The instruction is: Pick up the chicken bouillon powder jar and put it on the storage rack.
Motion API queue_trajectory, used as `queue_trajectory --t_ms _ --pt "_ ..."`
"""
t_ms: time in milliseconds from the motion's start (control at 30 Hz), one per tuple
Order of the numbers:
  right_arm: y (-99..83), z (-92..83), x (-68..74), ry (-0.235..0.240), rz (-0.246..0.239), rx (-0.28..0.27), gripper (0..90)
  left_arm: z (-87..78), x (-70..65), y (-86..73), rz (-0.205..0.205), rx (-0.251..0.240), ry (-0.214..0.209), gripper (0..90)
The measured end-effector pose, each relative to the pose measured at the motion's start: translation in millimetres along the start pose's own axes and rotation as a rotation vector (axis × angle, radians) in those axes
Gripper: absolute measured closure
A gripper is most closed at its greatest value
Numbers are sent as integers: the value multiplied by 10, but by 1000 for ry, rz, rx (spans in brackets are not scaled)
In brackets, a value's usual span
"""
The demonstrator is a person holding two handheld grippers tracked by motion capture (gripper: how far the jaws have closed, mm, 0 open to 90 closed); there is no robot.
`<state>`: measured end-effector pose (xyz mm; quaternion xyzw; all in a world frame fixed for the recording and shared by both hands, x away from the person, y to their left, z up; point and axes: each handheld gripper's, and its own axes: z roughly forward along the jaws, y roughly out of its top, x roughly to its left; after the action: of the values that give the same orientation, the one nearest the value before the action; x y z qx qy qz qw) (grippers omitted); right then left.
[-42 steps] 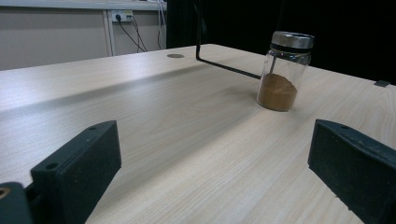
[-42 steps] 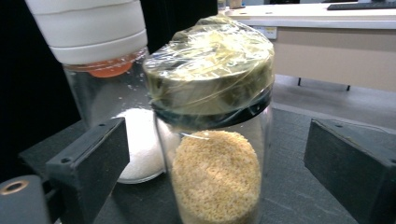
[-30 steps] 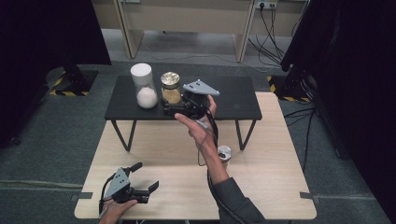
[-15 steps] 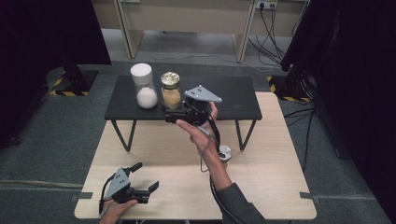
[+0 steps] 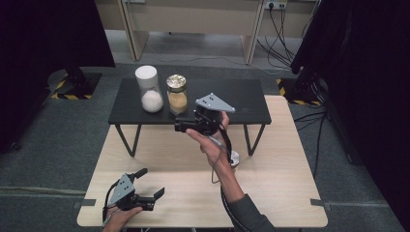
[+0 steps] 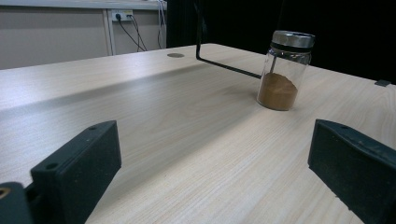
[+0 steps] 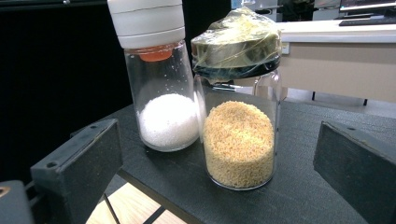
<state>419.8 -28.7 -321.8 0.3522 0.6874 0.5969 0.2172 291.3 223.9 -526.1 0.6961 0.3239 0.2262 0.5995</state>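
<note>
The right gripper (image 5: 181, 126) is held up at the near edge of the black shelf (image 5: 241, 94), and its two black jaws stand wide apart with nothing between them. They point at the jar of yellow grains (image 7: 239, 140), which stands on the shelf just past the jaws. This jar has a shiny lid with clear wrap over it. Just left of it stands the jar of white grains (image 7: 161, 93) with a white cap. The two jars are very close together, and I cannot tell if they touch. I think the step now is to reach in and grab the yellow jar. To do it well, the right gripper should go straight ahead until the glass sits between the jaws. The jaw next to the white jar has little room, so it should slide in slowly and not bump that jar. It is best to hold the glass low, around the wide part, not the wrapped lid, which could slip. Then the jaws can close gently. The left gripper (image 5: 153, 189) rests low on the near left part of the wooden table (image 5: 290, 193). Its jaws are wide apart too and hold nothing. Looking along it, a small jar of brown powder (image 6: 284, 70) with a metal lid stands on the table, farther away and to the right.
</note>
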Motion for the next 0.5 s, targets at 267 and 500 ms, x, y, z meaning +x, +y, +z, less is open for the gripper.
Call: queue_trajectory --t_ms 267,500 --pt "-36 -88 37 13 -11 -15 18 0 -1 -1 0 0 -1 20" --pt "-93 -157 27 16 -10 -21 17 2 -2 -1 0 -1 -1 20"
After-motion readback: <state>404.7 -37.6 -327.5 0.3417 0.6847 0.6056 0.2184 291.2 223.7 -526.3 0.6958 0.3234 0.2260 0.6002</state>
